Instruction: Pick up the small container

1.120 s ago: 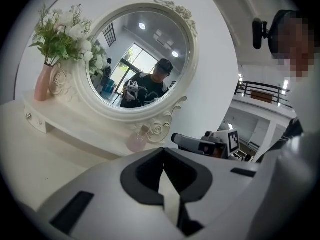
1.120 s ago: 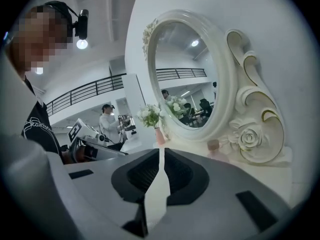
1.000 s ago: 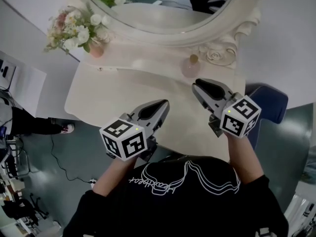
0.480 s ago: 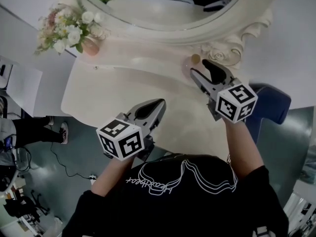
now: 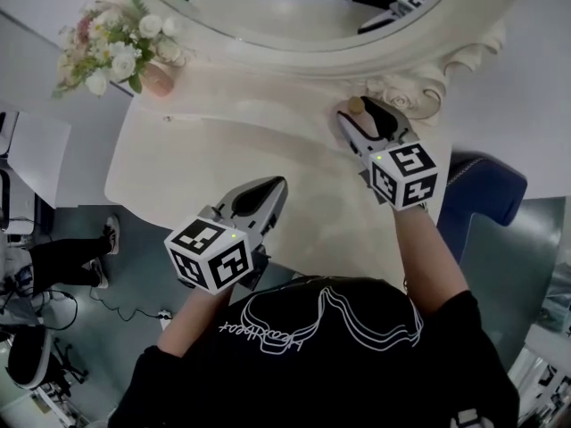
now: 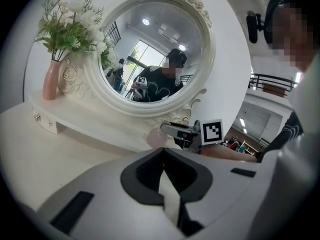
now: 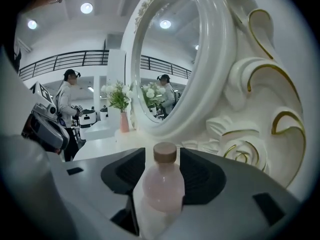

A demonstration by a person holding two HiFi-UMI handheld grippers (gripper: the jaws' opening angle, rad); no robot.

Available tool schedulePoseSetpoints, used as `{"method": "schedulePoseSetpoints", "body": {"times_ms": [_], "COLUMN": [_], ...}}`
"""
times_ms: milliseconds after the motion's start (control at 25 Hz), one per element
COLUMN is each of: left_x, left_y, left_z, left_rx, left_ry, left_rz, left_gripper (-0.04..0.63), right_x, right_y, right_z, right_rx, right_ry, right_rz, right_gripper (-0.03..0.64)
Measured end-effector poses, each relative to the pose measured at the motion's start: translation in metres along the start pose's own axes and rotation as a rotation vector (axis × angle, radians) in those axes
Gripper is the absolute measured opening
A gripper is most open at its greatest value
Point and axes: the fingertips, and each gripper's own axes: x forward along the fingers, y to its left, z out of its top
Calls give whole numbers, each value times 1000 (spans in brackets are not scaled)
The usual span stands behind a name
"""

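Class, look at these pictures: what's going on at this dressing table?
A person holds a hand-held gripper in each hand at a white table. The right hand-held gripper has its jaws either side of a small pink bottle by the mirror frame; whether they grip it yet is unclear. The left hand-held gripper is shut and empty, over the table's near edge.

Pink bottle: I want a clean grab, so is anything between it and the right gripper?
Nothing visible does. The pink bottle stands upright between the right gripper's jaws, in front of the mirror frame.
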Motion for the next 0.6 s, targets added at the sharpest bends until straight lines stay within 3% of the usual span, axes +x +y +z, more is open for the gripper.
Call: {"method": "schedulePoseSetpoints", "body": {"times_ms": [320,600], "left_x": [-1,-9], "left_y": [14,19], "left_z": [-1,-1], "left_rx": [-13,-24], "left_ry": [2,-6], "left_rz": [19,37], "left_gripper": [3,3], "right_x": [9,7], "right_y": [-5,-7], "right_z": [-6,-5], "right_rx": [-22,-21], "right_ry": [14,21], "right_rz": [-51,-76], "right_gripper": [137,144]}}
